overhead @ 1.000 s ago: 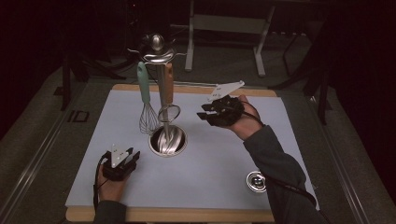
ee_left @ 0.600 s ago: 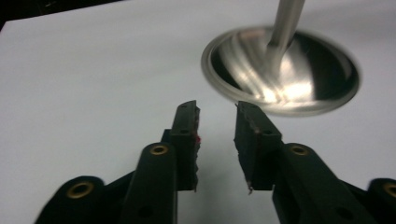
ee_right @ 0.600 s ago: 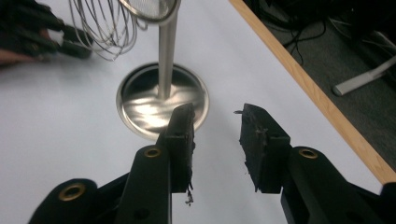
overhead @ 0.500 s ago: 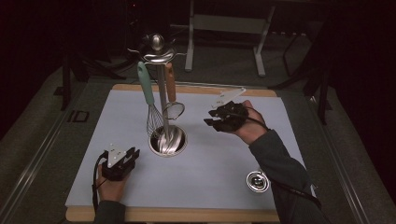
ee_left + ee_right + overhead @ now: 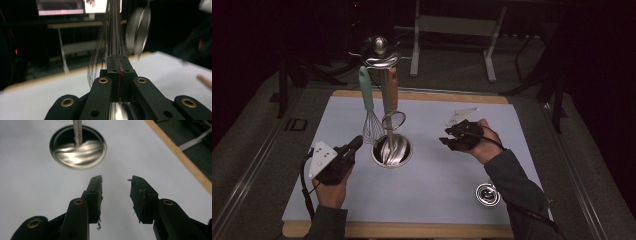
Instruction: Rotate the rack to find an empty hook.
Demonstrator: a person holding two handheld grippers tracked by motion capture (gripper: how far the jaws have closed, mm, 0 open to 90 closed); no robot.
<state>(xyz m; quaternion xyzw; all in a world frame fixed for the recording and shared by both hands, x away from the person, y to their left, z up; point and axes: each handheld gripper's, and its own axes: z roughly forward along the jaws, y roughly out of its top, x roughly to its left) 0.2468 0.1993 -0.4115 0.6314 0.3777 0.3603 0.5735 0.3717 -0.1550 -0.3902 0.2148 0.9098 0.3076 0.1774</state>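
A steel utensil stand [image 5: 391, 150] with a round dished base stands left of centre on the pale mat [image 5: 437, 175]. From its top hang a whisk [image 5: 368, 107] with a mint handle and an orange-handled utensil [image 5: 390, 92] ending in a wire ring. My left gripper [image 5: 355, 143] lies low just left of the base, pointing at it, with its jaws shut and nothing held. In the left gripper view, my left gripper [image 5: 117, 58] faces the blurred whisk wires [image 5: 98, 53]. My right gripper [image 5: 451, 138] hovers open right of the stand. The right gripper [image 5: 115, 181] has the base [image 5: 78, 147] ahead.
A small round metal piece [image 5: 487, 194] lies on the mat near my right forearm. The mat rests on a wooden board [image 5: 422, 95] whose edge shows at the back and front. Dark floor and table legs [image 5: 489, 55] lie beyond.
My left gripper has moved forward and right, up to the stand's base. My right gripper has drawn back toward me and lower, away from the hanging utensils.
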